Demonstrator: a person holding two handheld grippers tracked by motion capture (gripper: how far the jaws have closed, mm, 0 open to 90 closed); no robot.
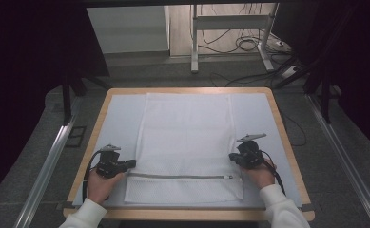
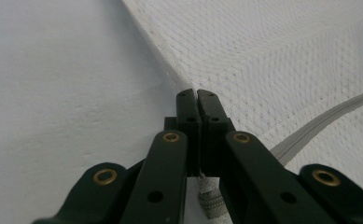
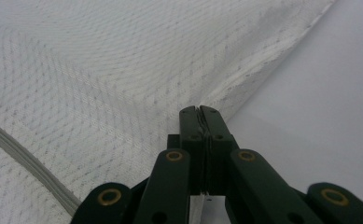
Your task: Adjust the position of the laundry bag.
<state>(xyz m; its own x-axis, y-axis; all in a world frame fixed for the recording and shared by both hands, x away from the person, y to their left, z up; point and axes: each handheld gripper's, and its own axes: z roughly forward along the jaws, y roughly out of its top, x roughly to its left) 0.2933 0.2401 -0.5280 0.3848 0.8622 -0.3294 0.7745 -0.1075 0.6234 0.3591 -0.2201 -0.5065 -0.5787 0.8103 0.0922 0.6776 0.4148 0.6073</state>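
Both grippers (image 1: 131,164) (image 1: 232,157) pinch mesh bag (image 1: 187,137).

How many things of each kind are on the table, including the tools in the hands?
White mesh bag with a grey zipper: 1
Pale mat under it: 1
Black tools, left tool and right tool, each shut on a side edge of the bag: 2
Total: 4

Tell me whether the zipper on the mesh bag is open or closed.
Closed. The zipper runs as one unbroken grey line across the flat mesh bag, its pull at the right end, with no gap between the two sides.
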